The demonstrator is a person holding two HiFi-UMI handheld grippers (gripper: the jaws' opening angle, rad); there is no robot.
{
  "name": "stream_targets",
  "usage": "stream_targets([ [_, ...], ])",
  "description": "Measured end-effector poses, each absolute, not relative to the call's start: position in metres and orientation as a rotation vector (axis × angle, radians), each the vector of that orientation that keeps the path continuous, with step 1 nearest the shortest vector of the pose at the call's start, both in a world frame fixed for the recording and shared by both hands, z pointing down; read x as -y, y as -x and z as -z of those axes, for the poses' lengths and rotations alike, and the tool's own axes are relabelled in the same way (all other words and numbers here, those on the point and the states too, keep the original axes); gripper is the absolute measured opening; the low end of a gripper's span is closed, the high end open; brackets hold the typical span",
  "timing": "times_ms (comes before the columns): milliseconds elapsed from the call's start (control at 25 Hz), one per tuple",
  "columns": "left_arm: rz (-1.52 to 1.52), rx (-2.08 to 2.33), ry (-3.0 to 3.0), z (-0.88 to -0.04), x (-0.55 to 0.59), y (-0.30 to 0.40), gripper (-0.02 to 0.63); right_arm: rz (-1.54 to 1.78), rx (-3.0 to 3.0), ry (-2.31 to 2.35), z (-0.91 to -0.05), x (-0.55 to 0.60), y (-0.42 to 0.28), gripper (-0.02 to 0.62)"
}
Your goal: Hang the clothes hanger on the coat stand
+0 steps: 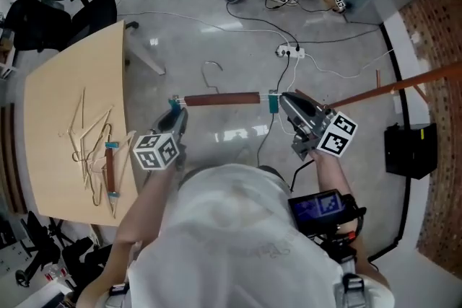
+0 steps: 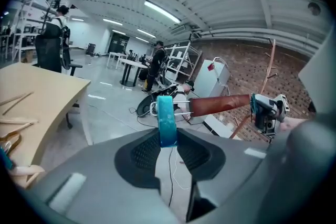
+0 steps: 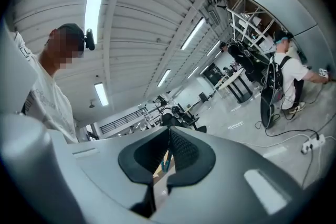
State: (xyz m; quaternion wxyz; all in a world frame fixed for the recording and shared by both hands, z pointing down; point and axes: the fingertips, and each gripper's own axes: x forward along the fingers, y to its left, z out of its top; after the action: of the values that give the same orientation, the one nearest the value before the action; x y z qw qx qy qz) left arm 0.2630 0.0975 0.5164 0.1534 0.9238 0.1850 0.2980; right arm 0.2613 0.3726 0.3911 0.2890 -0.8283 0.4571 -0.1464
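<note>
Because we pinch the hanger (image 1: 220, 99) at both ends, it hangs level in the air at the middle of the frame, clear of the worktop (image 1: 65, 83) at the left. Our left gripper (image 1: 175, 106) has its jaws closed on the teal clip (image 2: 168, 120) at one end. Our right gripper (image 1: 280, 102) has its jaws nearly together on the clip at the other end. The long bar runs left to right, and the wire hook (image 1: 211, 74) points toward the top of the frame. The coat stand (image 1: 393, 88) slants at the right, apart from it.
</note>
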Motion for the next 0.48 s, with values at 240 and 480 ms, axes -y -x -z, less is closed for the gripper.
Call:
stream_targets([
  [240,-0.893,-0.733,-2.661,-0.526,-0.233,-0.338,0.095,0.326,-1.027,2.269,-0.408,-0.509,-0.294,0.02],
  [480,-0.943,-0.973,-2.592,-0.602,-0.309,-0.385,0.095,0.268,-0.826,2.362,-0.473,-0.57,-0.298,0.02],
])
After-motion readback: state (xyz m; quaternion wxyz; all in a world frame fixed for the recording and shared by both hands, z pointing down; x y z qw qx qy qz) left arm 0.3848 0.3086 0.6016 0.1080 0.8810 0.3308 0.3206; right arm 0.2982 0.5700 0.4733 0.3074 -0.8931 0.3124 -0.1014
